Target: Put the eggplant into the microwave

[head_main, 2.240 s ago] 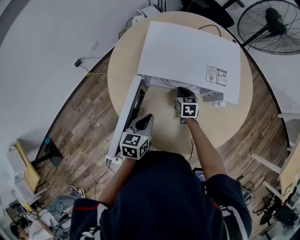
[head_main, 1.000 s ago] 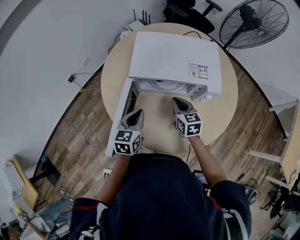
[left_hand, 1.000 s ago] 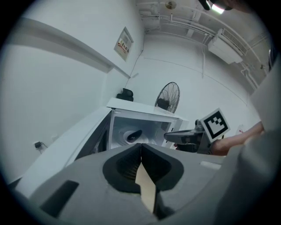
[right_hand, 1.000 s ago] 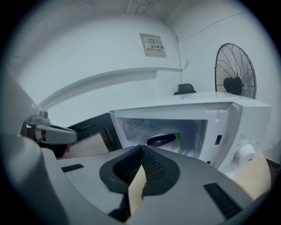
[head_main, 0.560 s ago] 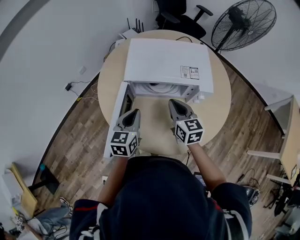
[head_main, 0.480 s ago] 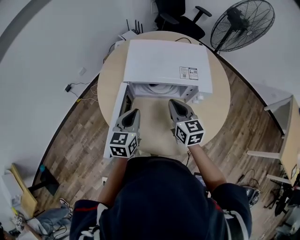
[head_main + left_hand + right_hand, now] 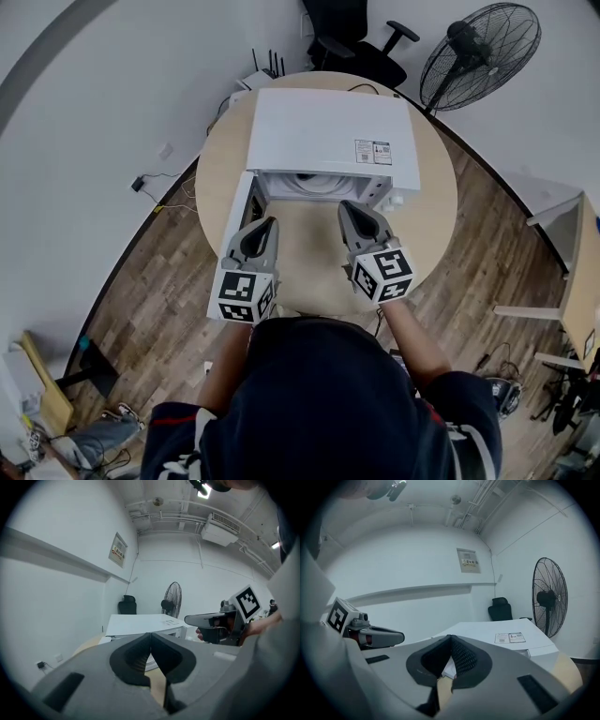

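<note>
The white microwave [image 7: 328, 127] stands on the round wooden table [image 7: 431, 216] with its door [image 7: 236, 208] swung open to the left. Through the opening only a white turntable [image 7: 309, 183] shows; no eggplant is visible in any view. My left gripper [image 7: 267, 225] hovers by the open door, shut and empty. My right gripper [image 7: 349, 208] hovers in front of the opening, also shut and empty. In the left gripper view the jaws [image 7: 150, 634] meet and point at the microwave [image 7: 140, 620]. In the right gripper view the closed jaws [image 7: 451, 638] do the same.
A standing fan [image 7: 478, 42] and a black office chair [image 7: 361, 47] are behind the table. Cables and a wall socket [image 7: 141, 183] lie at the left on the wood floor. The table's front edge is just below both grippers.
My right gripper has drawn back from the microwave's opening toward me. Both grippers now sit side by side in front of the microwave, and the head view has shifted slightly.
</note>
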{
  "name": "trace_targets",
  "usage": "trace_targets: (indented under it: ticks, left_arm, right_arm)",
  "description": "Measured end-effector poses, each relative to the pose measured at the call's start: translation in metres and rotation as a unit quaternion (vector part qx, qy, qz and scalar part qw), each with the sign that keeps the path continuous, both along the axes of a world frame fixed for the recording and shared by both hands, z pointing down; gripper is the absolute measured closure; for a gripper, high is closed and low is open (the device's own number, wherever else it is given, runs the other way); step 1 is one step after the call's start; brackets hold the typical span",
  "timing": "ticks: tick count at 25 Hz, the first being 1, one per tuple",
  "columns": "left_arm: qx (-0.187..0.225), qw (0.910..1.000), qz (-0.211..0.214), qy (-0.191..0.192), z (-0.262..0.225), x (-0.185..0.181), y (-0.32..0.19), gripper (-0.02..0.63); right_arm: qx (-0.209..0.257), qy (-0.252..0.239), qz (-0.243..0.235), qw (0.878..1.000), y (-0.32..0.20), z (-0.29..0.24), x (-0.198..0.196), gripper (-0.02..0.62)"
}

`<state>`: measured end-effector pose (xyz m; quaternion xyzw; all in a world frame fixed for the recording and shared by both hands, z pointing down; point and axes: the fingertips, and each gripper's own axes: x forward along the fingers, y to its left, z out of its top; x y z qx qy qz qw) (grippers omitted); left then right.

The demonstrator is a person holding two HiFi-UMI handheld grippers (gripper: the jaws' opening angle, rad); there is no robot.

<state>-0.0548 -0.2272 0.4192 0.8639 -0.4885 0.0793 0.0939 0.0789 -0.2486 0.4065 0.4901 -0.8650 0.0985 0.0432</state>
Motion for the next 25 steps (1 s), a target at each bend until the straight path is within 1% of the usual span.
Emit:
trace_targets:
  ticks: [8,14,18,25]
  left_arm:
    - [0.012,0.9999,0.004,0.001,-0.011,0.002,0.004,0.589]
    - [0.024,0.9997,0.003,0.005,-0.017,0.004,0.009,0.589]
    - [0.024,0.9997,0.004,0.007,-0.016,0.005,0.008,0.589]
    - [0.024,0.9997,-0.001,0.006,-0.016,0.002,0.007,0.589]
  right_arm:
    - [0.011,-0.016,-0.004,1.0,0.004,-0.011,-0.002,0.584]
    - [0.014,-0.017,-0.002,1.0,0.007,-0.012,-0.002,0.584]
    - [0.02,-0.016,-0.001,1.0,0.008,-0.014,-0.001,0.584]
    - [0.014,-0.017,0.001,1.0,0.008,-0.009,-0.001,0.584]
